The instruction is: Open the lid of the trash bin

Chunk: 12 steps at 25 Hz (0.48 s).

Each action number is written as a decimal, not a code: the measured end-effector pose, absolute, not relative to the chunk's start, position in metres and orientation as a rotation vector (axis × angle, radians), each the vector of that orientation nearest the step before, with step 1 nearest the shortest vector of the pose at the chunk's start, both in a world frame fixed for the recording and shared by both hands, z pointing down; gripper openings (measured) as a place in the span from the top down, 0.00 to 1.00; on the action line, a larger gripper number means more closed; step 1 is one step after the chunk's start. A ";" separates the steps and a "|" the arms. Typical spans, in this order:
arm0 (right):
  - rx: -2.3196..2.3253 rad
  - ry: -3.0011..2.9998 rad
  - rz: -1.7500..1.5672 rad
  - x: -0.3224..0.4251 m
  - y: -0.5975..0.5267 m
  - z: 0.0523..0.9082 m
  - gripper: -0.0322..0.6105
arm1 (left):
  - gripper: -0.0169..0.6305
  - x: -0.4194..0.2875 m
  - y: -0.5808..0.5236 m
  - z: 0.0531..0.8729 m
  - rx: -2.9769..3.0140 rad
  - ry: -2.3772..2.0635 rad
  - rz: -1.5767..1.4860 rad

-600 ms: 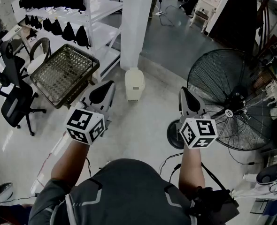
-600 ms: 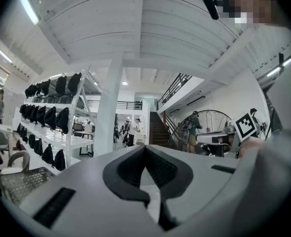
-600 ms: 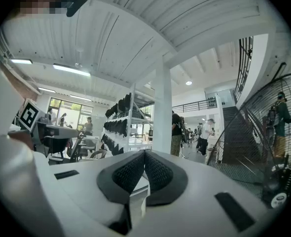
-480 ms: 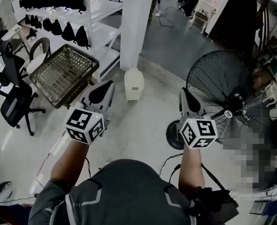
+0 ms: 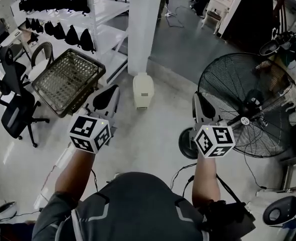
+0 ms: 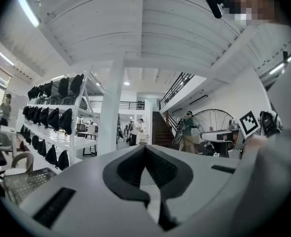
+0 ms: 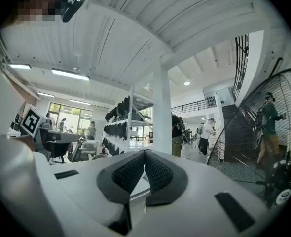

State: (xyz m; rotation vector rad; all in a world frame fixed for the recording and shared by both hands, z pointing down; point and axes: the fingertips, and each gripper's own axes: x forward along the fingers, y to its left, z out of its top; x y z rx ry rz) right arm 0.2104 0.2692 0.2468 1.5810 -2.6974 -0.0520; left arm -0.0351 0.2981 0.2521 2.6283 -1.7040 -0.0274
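A small cream trash bin (image 5: 143,90) stands on the floor at the foot of a white pillar (image 5: 144,24), its lid down. My left gripper (image 5: 107,97) is held up to the left of the bin, jaws shut with nothing between them. My right gripper (image 5: 202,106) is held up to the right of it, also shut and empty. Both gripper views point upward at the ceiling and do not show the bin; the left gripper (image 6: 144,149) and the right gripper (image 7: 144,155) each show their pads pressed together.
A big black floor fan (image 5: 246,107) stands close on the right. A wire basket (image 5: 67,79) lies tilted at the left, next to white shelves (image 5: 90,14) with black bags and two office chairs (image 5: 15,92). Cables run over the floor near my feet.
The view has shifted slightly; both grippers stay held up and shut, in nearly the same places. The bin has not moved.
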 end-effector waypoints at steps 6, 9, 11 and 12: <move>1.587 -2.698 -0.038 0.204 0.269 0.246 0.91 | 0.96 -0.043 0.296 0.253 2.614 -1.724 -0.011; 1.590 -2.695 -0.031 0.199 0.271 0.248 0.91 | 0.96 -0.046 0.299 0.252 2.636 -1.737 0.000; 1.591 -2.693 -0.031 0.193 0.273 0.248 0.91 | 0.96 -0.049 0.301 0.252 2.644 -1.724 -0.011; 1.593 -2.690 -0.034 0.190 0.274 0.248 0.91 | 0.96 -0.051 0.302 0.252 2.645 -1.719 -0.015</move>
